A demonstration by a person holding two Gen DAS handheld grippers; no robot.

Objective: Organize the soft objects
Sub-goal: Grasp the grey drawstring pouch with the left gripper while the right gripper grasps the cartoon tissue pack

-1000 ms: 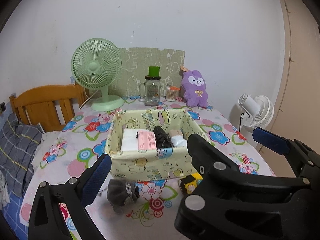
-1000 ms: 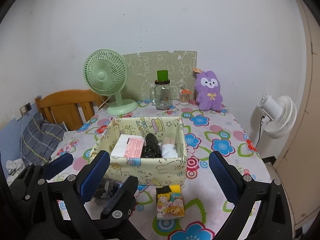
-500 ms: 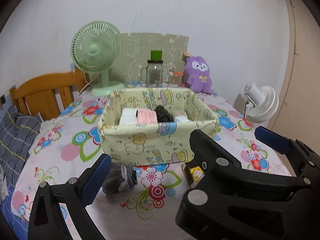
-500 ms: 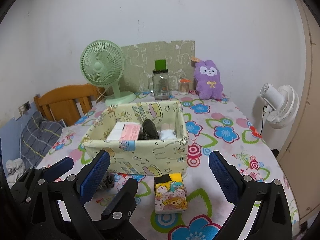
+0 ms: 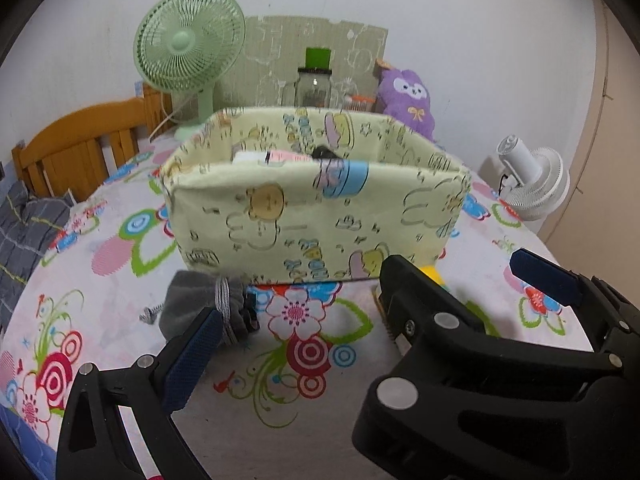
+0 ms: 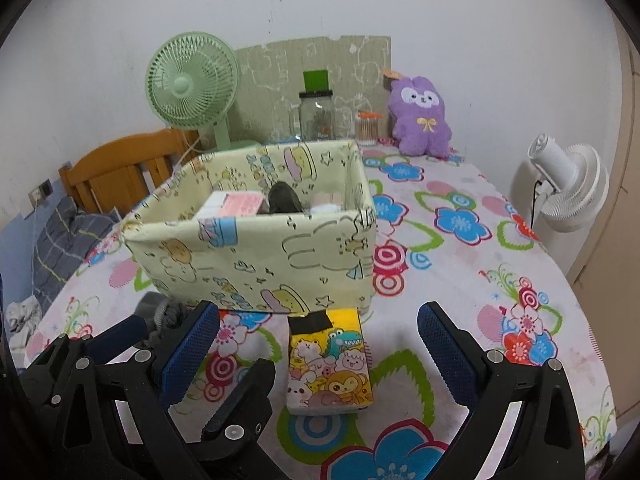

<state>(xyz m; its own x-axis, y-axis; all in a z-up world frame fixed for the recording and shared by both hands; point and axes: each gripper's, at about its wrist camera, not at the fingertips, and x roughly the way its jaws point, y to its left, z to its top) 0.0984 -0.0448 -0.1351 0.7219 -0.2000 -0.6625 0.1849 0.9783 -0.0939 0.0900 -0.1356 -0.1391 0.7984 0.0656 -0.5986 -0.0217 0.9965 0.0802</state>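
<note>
A plain white wall backed the worktop (image 6: pixel 460 280), which was covered in a cloth printed with big bright flowers.

The left claw (image 5: pixel 360 312) hung low over the near edge with its blue-padded fingers spread wide and nothing between them. Its left finger (image 5: pixel 192 354) lay just in front of a grey rolled sock (image 5: pixel 200 304), though I could not tell whether it touched. The right claw (image 6: pixel 318 354) was likewise spread wide and empty, its two pads standing on either side of a yellow cartoon tissue pack (image 6: pixel 328 364) that lay flat on the cloth, clear of both pads.

Just behind the sock and the tissue pack stood the pale yellow fabric basket (image 6: pixel 248 256), printed with cartoon animals; the tissue pack's far end sat right against its front wall. Inside the basket, seen from the right wrist, were a white folded bundle with a pink label (image 6: pixel 236 204), a dark rolled item (image 6: pixel 284 200) and something pale at the right, mostly hidden by the wall.

Further back along the wall stood a green desk fan (image 6: pixel 192 88), a glass jar with a green lid (image 6: pixel 316 114), a small container of sticks (image 6: pixel 368 128) and a purple plush toy (image 6: pixel 420 116). A wooden bed frame (image 6: pixel 120 168) with grey checked bedding showed to the left, and a white fan (image 6: pixel 568 192) stood off the worktop's right side.
</note>
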